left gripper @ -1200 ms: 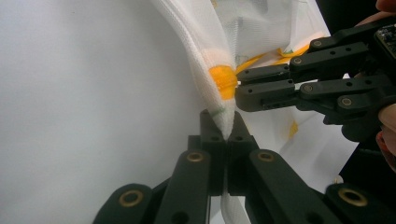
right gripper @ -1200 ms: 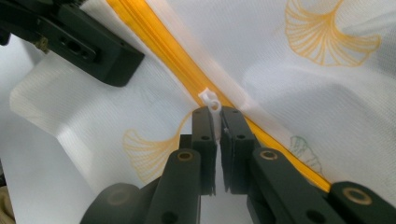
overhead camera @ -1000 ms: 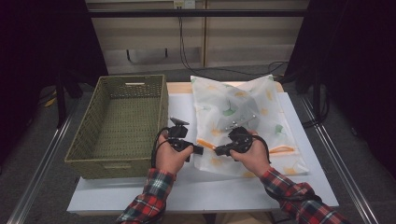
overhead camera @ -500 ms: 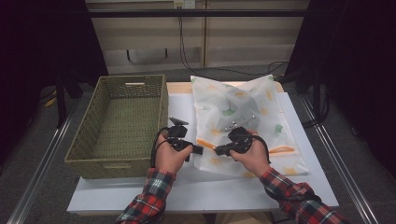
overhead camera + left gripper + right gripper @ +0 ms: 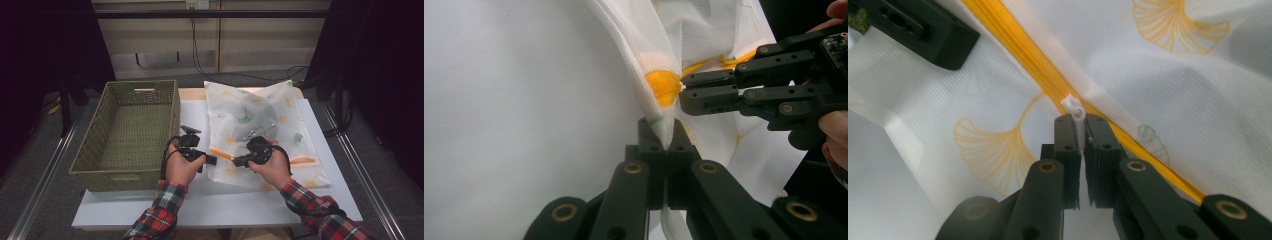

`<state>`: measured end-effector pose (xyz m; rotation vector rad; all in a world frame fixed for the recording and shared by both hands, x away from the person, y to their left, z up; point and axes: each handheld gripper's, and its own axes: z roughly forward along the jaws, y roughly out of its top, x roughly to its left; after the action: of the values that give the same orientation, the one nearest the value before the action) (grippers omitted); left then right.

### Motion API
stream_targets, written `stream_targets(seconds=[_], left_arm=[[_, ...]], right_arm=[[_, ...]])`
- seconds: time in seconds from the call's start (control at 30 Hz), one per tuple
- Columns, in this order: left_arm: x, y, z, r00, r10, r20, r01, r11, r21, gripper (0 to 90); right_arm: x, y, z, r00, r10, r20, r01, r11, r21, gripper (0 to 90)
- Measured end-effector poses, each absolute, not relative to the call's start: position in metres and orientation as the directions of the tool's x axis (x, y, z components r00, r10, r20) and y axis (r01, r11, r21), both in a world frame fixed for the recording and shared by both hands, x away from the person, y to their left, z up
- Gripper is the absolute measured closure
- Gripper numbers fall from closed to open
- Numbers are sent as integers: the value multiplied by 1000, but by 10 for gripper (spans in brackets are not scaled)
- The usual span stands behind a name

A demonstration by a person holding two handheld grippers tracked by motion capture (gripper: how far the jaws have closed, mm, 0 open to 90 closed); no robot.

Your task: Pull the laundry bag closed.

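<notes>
Where the white surface [image 5: 150, 205] stands amid dark surroundings, it carries one basket [image 5: 131, 132] and one bag [image 5: 260, 130]; left tool [image 5: 210, 160] pinches bag fabric, right tool [image 5: 237, 161] clamps its zipper pull [image 5: 1074, 107].

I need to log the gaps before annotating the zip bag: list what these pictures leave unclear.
- Contents of the zip bag: in the high view, dark shapes show through the white mesh, too blurred to name.
- Zipper pull: in the right gripper view, its lower part sits between the right gripper fingers.
- Bag corner: in the left gripper view, the left gripper fingers cover it.
- Wicker basket: near inside wall hidden by its rim.
</notes>
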<state>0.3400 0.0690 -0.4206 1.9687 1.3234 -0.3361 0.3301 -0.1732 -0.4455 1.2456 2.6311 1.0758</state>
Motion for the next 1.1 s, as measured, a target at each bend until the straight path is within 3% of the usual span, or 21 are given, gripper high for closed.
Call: stream_targets(seconds=[1.1], left_arm=[[340,69,-417,440,693,-571,880,-208,427,893]], right_arm=[[327,-191,-446,-646,723,244,693,421,585,858]])
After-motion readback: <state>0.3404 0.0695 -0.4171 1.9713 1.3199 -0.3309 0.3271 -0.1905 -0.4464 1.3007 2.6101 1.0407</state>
